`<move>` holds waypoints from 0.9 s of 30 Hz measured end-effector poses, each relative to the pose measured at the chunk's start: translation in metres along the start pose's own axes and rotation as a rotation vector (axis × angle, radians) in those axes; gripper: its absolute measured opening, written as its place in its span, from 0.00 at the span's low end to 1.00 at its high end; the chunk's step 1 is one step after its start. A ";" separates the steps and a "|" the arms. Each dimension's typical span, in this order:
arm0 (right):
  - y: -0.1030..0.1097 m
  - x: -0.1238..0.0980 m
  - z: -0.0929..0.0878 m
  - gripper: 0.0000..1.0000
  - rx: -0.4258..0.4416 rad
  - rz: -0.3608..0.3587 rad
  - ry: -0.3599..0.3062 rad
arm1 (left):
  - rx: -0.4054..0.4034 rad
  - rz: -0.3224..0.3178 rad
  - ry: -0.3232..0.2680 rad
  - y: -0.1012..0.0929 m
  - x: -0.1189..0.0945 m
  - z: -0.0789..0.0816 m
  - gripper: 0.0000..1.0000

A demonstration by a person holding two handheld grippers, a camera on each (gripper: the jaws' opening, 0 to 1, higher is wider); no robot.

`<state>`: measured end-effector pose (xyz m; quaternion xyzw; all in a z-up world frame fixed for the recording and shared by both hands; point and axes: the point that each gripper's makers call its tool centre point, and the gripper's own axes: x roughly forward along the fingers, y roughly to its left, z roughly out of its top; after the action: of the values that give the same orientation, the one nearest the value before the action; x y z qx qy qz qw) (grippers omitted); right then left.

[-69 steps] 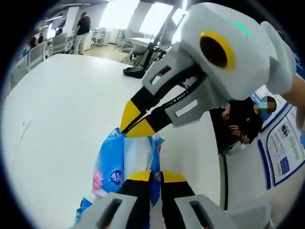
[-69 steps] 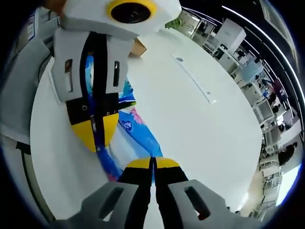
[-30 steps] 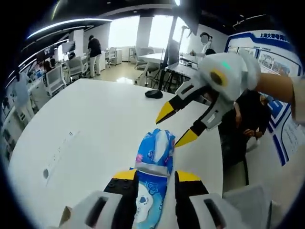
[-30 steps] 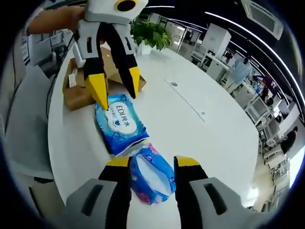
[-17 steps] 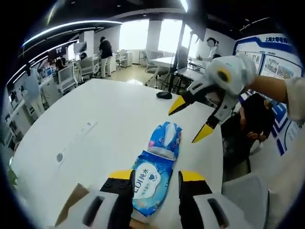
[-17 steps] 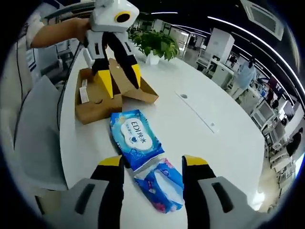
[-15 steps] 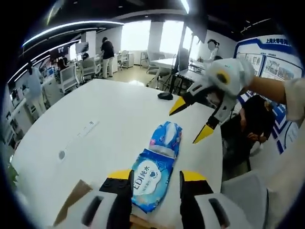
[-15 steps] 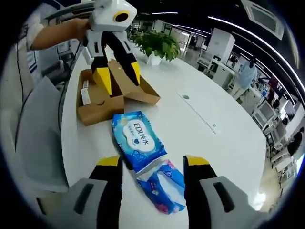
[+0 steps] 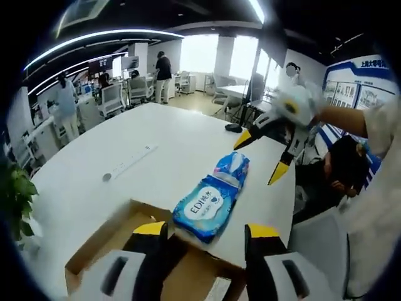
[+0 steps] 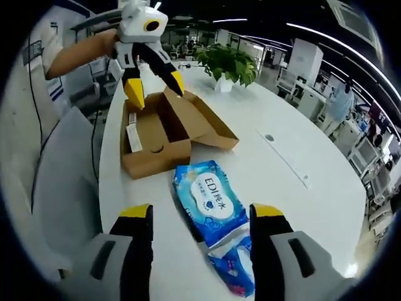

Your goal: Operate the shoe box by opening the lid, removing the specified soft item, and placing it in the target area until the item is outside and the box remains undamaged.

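Wipes pack (image 10: pixel 212 200) sat flat on table (image 10: pixel 276 113), outside open box (image 10: pixel 156 135), long axis running away from right gripper (image 10: pixel 200 216), w/ that one nearer. Left gripper (image 9: pixel 200 231) hung over box. Both jaws spread, holding nothing.

The box (image 10: pixel 164 135) looks like plain brown cardboard, matt. The wipes pack (image 10: pixel 210 200) and the tissue pack (image 10: pixel 238 265) are soft plastic film, glossy, printed in blue. The table (image 10: pixel 294 194) is white and smooth, with a slight shine. Both grippers have matt grey plastic bodies.
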<state>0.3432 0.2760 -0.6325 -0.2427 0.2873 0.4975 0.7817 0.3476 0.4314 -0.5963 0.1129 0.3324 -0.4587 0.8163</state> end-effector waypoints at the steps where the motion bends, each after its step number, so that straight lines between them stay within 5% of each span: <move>1: 0.002 0.002 0.002 0.61 -0.002 0.004 -0.003 | -0.001 0.007 -0.001 0.002 -0.004 -0.004 0.51; 27: 0.058 0.053 0.047 0.61 -0.092 0.139 -0.047 | -0.203 0.259 -0.018 0.029 -0.099 -0.126 0.63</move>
<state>0.3174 0.3638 -0.6412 -0.2461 0.2621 0.5688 0.7397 0.2808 0.5756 -0.6311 0.0676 0.3522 -0.3149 0.8788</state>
